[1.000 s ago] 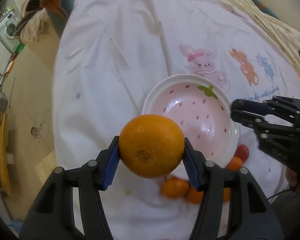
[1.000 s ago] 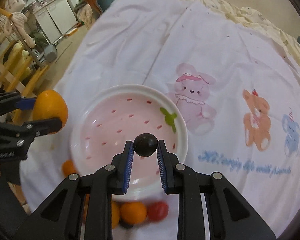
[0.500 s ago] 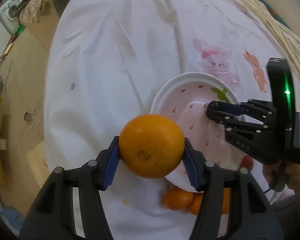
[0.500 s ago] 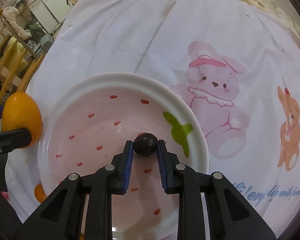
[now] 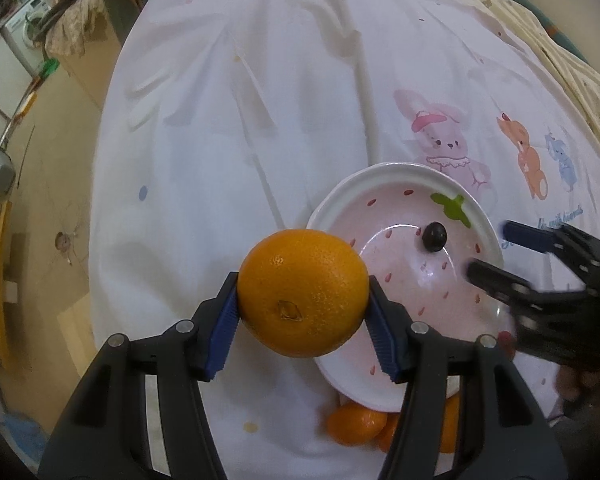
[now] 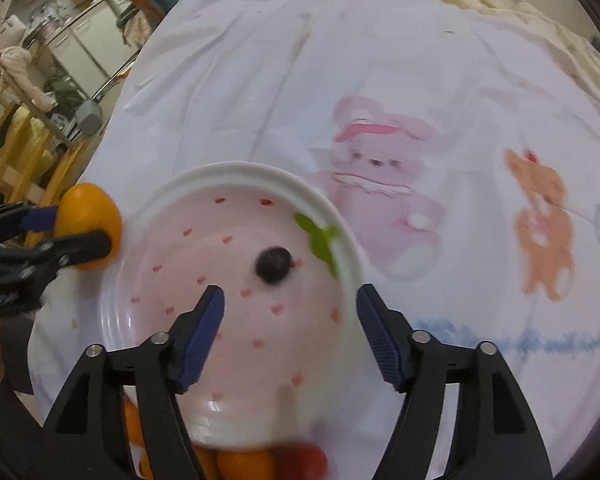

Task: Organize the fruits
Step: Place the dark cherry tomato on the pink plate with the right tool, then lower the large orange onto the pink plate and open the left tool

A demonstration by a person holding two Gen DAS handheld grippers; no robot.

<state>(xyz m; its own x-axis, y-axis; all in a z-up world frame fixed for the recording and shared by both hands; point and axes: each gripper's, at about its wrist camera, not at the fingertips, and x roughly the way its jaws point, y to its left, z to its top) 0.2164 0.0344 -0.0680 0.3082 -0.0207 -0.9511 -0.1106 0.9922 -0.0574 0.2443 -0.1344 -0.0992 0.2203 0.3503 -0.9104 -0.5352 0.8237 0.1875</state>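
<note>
My left gripper (image 5: 302,316) is shut on a large orange (image 5: 303,292) and holds it above the cloth at the left rim of the pink strawberry-print bowl (image 5: 380,176). A small dark round fruit (image 5: 434,236) lies inside the bowl; it also shows in the right wrist view (image 6: 273,265). My right gripper (image 6: 290,328) is open and empty over the bowl (image 6: 236,170), just near of the dark fruit. The left gripper and its orange (image 6: 90,236) show at the left of the right wrist view.
Several small oranges (image 5: 356,420) and a red fruit (image 6: 308,458) lie on the white cartoon-print cloth (image 5: 240,120) just near of the bowl. The cloth's left edge drops to the floor (image 5: 48,184). Chairs and cabinets (image 6: 60,52) stand beyond.
My right gripper has opened and let go of the dark fruit, which now lies in the bowl, and has pulled back a little. The left gripper still holds the orange beside the bowl.
</note>
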